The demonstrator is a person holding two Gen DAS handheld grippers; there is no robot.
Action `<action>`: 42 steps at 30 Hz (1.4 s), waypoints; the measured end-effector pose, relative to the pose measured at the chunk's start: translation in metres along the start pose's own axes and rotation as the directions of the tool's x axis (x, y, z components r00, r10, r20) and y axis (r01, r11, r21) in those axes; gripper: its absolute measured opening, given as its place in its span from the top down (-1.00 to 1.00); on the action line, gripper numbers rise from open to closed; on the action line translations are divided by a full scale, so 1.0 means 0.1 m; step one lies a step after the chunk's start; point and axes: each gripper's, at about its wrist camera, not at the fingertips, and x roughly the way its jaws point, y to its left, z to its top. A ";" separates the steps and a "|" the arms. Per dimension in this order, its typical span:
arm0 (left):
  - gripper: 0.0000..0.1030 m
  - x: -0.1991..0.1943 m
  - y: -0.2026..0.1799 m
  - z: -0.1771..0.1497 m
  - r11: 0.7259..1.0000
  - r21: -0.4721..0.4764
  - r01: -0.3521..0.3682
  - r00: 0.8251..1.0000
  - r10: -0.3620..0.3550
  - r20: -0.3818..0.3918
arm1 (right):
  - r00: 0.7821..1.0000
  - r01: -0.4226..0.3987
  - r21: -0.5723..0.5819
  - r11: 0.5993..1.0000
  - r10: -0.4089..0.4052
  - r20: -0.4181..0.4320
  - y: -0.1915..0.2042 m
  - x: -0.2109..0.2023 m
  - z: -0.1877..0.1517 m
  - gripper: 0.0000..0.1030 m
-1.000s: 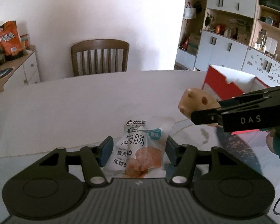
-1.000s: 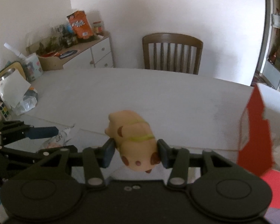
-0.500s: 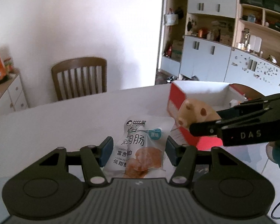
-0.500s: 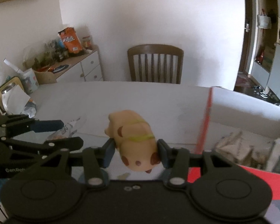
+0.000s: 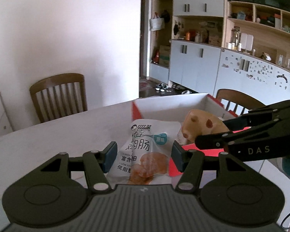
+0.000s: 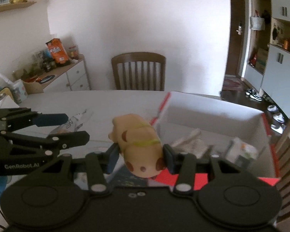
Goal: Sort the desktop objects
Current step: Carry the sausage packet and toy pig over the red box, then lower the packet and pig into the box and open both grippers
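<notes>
Both of your hands have swung toward the red-and-white box [image 5: 208,100] since a second ago: it sat off to the right edge then, and it now fills the space straight ahead of both cameras, its open top showing white inner walls. Your left gripper [image 5: 144,155] is clamped on the snack packet [image 5: 145,154], a white pouch with printed characters and an orange food picture, held upright between the blue pads [image 5: 110,156] above the desk [image 5: 67,135] and just short of the box's near red wall. Your right gripper [image 6: 141,155] is clamped on the pig toy [image 6: 139,145], a tan figure with brown spots and a yellow-green band, its snout pointing away and to the left. In the left wrist view the toy [image 5: 201,125] hangs over the box's near edge, beside the packet. Inside the box lie several paper-like packets [image 6: 193,141], blurred. A wooden chair [image 6: 138,71] stands at the far side of the desk.
</notes>
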 end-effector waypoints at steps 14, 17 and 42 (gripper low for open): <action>-0.14 0.44 -0.75 0.41 0.995 0.081 0.052 0.998 -0.049 -0.049 | 0.997 0.034 0.004 0.999 -0.034 -0.062 -0.80 -0.14 0.07 0.05; -0.14 0.56 -0.82 0.49 0.995 0.091 0.046 0.997 -0.040 -0.060 | 0.997 0.029 0.006 1.000 -0.029 -0.066 -0.92 -0.11 0.13 0.05; -0.15 1.98 -0.65 0.74 0.997 0.073 0.039 0.939 -0.012 -0.343 | 0.974 0.032 -0.025 0.999 -0.037 -0.225 -1.25 0.72 0.08 0.05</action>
